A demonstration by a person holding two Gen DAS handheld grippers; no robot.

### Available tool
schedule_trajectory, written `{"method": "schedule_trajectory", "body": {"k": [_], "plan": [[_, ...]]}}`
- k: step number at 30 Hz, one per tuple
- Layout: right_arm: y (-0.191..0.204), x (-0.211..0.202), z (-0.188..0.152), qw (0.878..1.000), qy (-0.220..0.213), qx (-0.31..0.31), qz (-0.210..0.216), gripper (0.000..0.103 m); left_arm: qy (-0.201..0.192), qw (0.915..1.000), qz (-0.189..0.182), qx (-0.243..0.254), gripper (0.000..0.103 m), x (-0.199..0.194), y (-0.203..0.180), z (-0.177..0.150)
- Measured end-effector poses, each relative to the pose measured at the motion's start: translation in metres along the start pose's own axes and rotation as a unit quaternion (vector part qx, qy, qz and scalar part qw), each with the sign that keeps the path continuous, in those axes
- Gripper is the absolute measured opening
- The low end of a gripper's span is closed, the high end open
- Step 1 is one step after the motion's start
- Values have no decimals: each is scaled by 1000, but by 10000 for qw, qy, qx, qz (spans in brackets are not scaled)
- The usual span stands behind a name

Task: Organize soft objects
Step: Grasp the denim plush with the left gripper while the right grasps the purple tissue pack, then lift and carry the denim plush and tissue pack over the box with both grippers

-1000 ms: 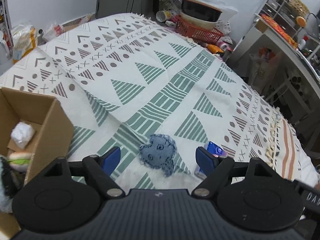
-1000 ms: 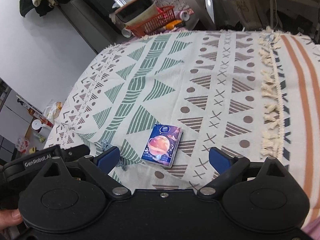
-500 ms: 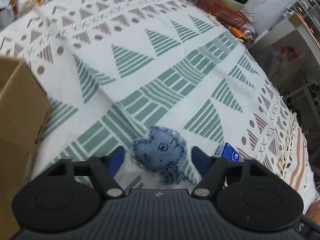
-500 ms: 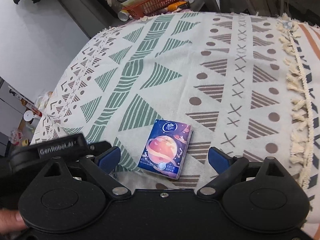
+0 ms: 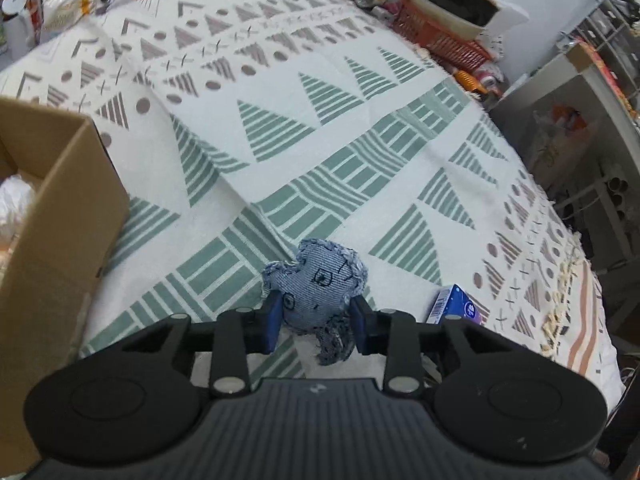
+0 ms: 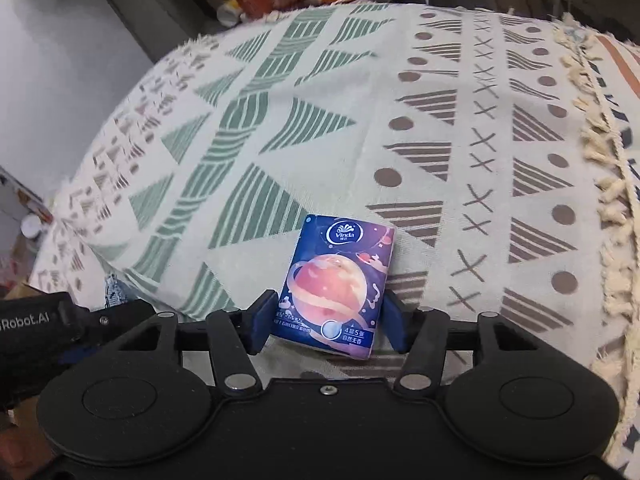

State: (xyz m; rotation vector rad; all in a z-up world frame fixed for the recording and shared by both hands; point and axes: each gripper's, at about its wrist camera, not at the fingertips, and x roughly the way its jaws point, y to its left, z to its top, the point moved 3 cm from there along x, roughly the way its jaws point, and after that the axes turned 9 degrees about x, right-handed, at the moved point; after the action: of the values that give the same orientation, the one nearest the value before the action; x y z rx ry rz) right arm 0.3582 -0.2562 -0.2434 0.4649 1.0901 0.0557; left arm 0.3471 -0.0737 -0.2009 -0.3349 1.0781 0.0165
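A small blue denim soft toy point(image 5: 316, 280) with a stitched face lies on the patterned cloth point(image 5: 320, 140). My left gripper point(image 5: 316, 320) is shut on its lower part, blue pads pressing both sides. A dark blue tissue pack point(image 6: 338, 284) with a planet picture lies on the same cloth, and my right gripper point(image 6: 326, 326) is shut on its near end. In the left wrist view the tissue pack point(image 5: 452, 306) shows just right of the toy. The left gripper's black body point(image 6: 60, 320) appears at the left of the right wrist view.
An open cardboard box point(image 5: 60, 208) stands at the left, with a white soft item point(image 5: 14, 204) inside. A red basket point(image 5: 440, 40) and clutter sit past the cloth's far edge. A shelf unit point(image 5: 580, 92) is at the right. A fringe point(image 6: 608, 184) runs along the cloth's right side.
Both grippers moved down and forward and closed: the left jaws shut on the denim toy, the right jaws shut on the tissue pack. Earlier both stood wide open.
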Motion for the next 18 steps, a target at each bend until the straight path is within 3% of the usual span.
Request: {"method": "schedule_trajectory", "body": {"k": [18], "plan": [[-18,-93,-11,9981,-565,176,173,54,-523,9978,-148,385,34,-72,-22,-14]]}}
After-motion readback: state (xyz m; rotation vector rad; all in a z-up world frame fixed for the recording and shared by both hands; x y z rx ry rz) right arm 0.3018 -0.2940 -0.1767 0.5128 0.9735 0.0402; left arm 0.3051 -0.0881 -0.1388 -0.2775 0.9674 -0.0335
